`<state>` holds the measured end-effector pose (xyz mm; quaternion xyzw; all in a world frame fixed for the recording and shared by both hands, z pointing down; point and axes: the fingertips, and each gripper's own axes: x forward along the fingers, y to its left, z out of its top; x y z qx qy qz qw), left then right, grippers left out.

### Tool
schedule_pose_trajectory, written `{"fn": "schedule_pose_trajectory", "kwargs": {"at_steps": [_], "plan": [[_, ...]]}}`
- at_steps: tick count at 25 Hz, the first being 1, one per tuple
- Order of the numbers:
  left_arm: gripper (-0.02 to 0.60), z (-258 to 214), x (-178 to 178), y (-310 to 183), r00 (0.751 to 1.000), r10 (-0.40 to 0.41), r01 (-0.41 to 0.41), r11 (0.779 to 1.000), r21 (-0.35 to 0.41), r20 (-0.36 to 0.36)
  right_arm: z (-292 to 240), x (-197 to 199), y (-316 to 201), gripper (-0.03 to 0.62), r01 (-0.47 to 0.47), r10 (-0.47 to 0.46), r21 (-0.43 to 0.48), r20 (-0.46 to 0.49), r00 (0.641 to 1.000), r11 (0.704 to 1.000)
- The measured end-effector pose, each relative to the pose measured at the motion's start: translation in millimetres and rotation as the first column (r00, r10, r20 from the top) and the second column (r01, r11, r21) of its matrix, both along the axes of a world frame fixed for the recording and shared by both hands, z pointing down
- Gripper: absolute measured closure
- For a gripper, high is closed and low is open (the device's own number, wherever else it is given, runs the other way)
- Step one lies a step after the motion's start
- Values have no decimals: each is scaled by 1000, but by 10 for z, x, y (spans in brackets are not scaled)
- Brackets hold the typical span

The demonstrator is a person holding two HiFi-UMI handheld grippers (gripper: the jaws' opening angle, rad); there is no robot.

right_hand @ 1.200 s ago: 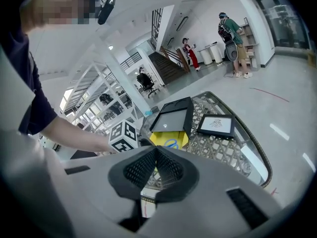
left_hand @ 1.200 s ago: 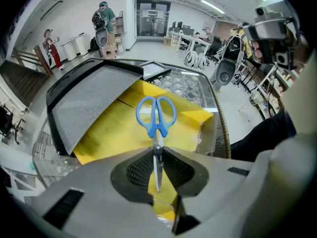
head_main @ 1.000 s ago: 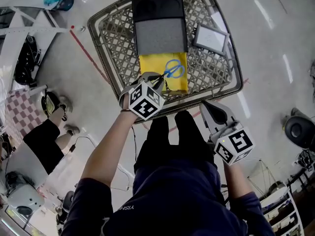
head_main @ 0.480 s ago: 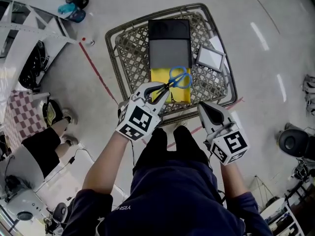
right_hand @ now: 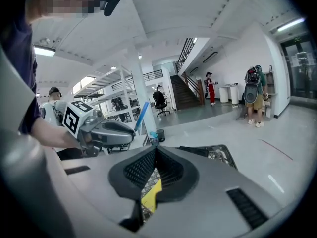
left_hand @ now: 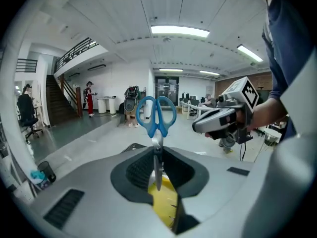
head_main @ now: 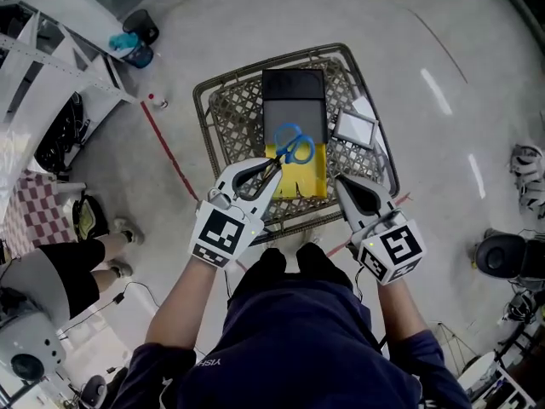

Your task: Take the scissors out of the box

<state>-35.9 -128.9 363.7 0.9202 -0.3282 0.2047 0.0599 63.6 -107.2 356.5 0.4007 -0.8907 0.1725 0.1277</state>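
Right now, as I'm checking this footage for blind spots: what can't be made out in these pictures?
- Head view: the near rim of the basket is covered by the left tool and right tool.
- Head view: the blade tips of the scissors sit inside the left tool.
- Head view: the yellow sheet is too small to identify, partly behind the scissors.
- Left gripper view: the basket is hidden behind the tool's body.

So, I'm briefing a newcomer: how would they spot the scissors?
Find the wire basket on the floor. Over its near side, the left gripper pinches the scissors by their blades; only they have blue loop handles.
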Motion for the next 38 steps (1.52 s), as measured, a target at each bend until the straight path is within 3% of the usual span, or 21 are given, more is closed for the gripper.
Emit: {"fn": "schedule_pose_trajectory", "kwargs": {"at_steps": [10,22,38], "plan": [[508,-482,-154,163,995,-22,28,998,62,-95,-507,-220,-30,576,13,-12,108,-7,1000,994],[508,-854,-338,186,991,-36,55,988,147,-131,-786,-365,6,576,17,-14,178,-15,1000,984],[508,-936,-379,246,983,-59,85,986,146,-173,-959,-512,80,576,54,-49,219,-28,998,974]]}}
